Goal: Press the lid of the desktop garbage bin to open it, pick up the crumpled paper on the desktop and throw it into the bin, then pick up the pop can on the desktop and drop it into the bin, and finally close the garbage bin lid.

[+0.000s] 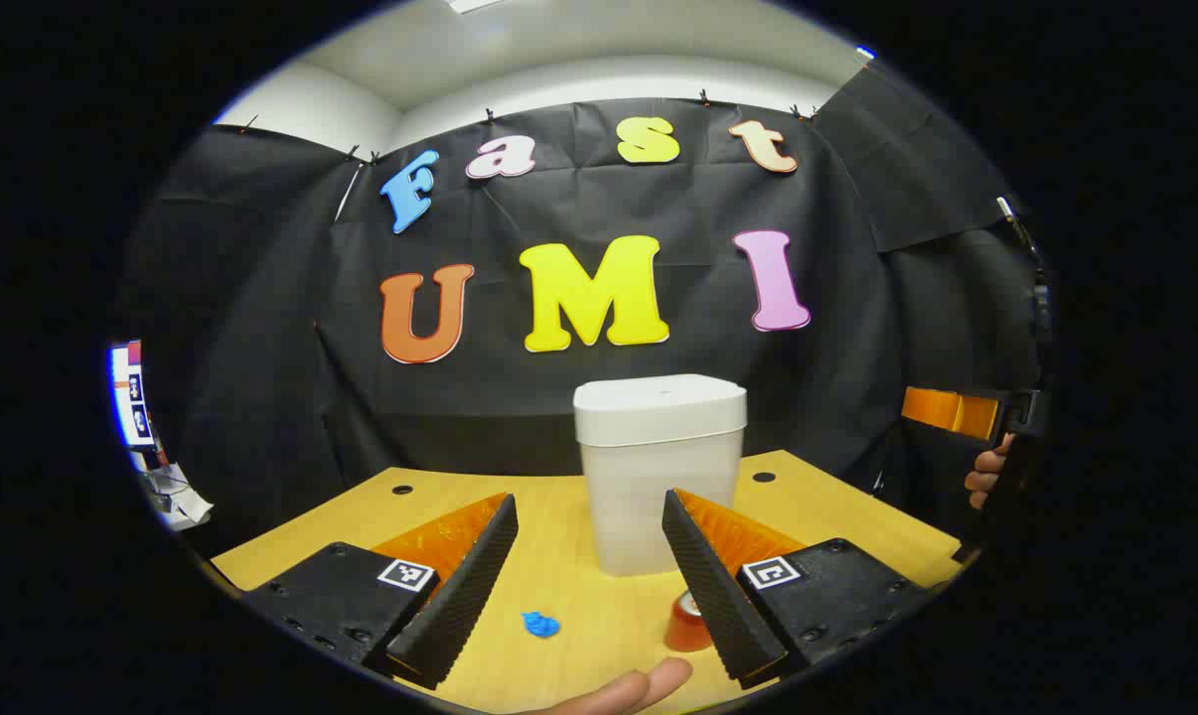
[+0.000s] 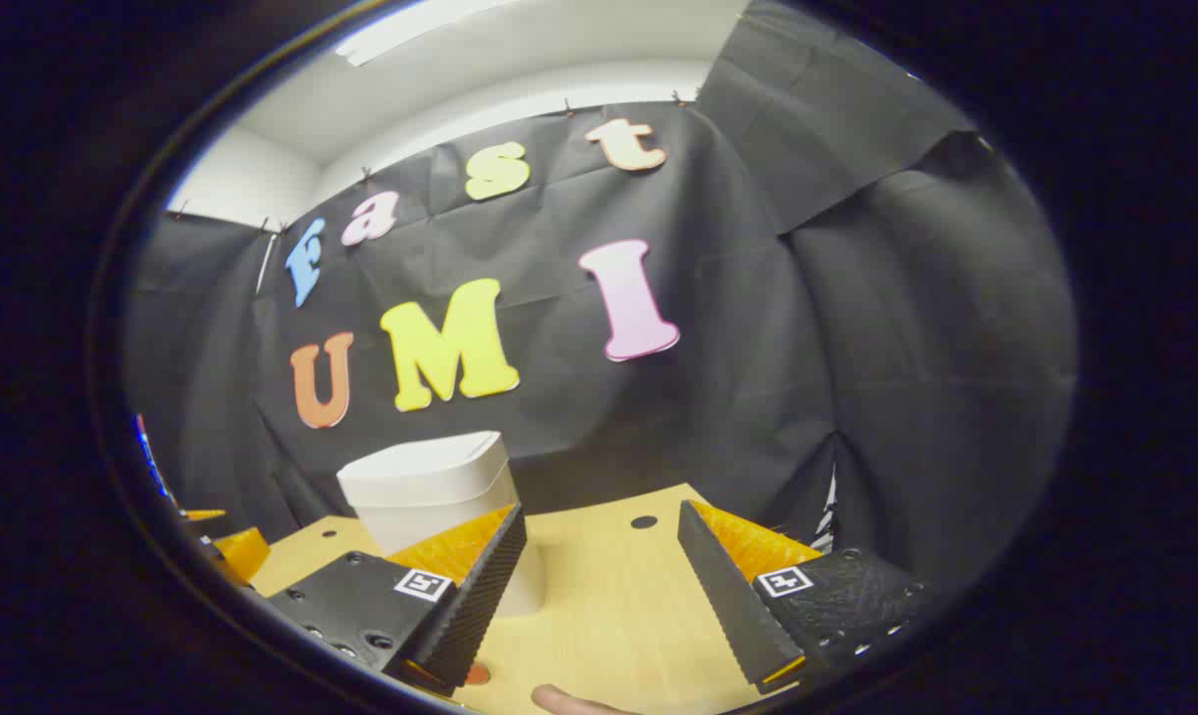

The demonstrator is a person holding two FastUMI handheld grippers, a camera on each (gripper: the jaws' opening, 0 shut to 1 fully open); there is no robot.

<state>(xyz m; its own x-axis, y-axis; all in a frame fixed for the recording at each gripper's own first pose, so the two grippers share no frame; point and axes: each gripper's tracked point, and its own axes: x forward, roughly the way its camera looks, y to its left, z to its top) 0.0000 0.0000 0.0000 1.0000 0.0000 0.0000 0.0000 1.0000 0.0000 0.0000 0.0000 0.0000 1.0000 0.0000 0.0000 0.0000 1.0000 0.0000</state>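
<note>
While its lid (image 1: 660, 394) is sitting shut, the white bin (image 1: 659, 497) is standing mid-frame on the yellow table (image 1: 579, 586), hiding its inside. No writing is showing on it. The can (image 1: 687, 624) is peeking out, half hidden behind a finger (image 1: 713, 586). The blue paper ball (image 1: 540, 625) is lying at lower middle. The left gripper (image 1: 591, 586) and right gripper (image 2: 599, 596) are both gaping wide, holding nothing.

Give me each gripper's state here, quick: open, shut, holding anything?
Left gripper: open, holding nothing, raised over the table facing the garbage bin.
Right gripper: open, holding nothing, raised over the table.
</note>
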